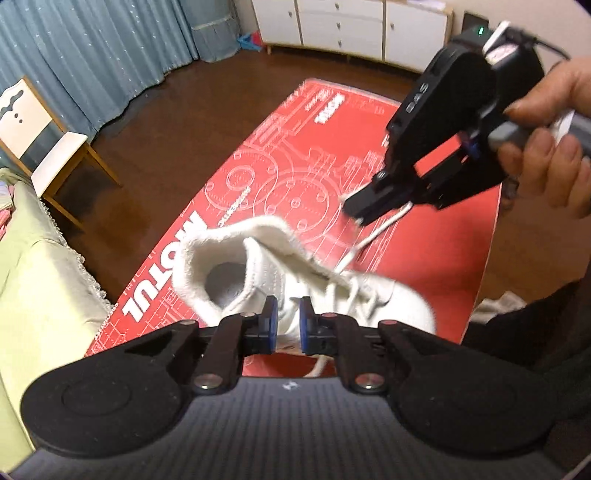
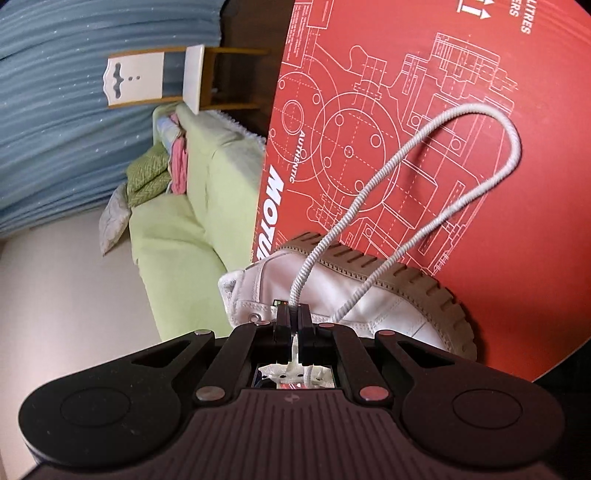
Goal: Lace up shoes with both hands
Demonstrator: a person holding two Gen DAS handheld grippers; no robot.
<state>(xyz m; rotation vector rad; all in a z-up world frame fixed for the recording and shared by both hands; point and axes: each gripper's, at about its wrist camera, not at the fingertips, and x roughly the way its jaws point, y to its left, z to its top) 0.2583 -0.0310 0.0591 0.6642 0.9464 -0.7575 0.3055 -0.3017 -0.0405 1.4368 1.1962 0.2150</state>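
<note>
A white high-top shoe (image 1: 266, 280) lies on a red printed mat (image 1: 295, 147), its opening facing me in the left wrist view. My left gripper (image 1: 288, 321) hovers over the shoe's tongue, its blue pads (image 1: 271, 321) apart with nothing pressed between them. At the upper right a person's hand holds my right gripper (image 1: 360, 214), and the white lace (image 1: 373, 236) runs from it down to the eyelets. In the right wrist view the right gripper (image 2: 294, 314) is shut on the lace (image 2: 513, 147), which loops out over the mat (image 2: 406, 74) and back to the shoe (image 2: 384, 306).
A wooden chair with a white seat (image 1: 48, 147) stands at the left by blue curtains (image 1: 92, 44). A sofa under a light green cover (image 1: 37, 295) borders the mat's left edge. White drawers (image 1: 351, 26) line the far wall. Dark wooden floor surrounds the mat.
</note>
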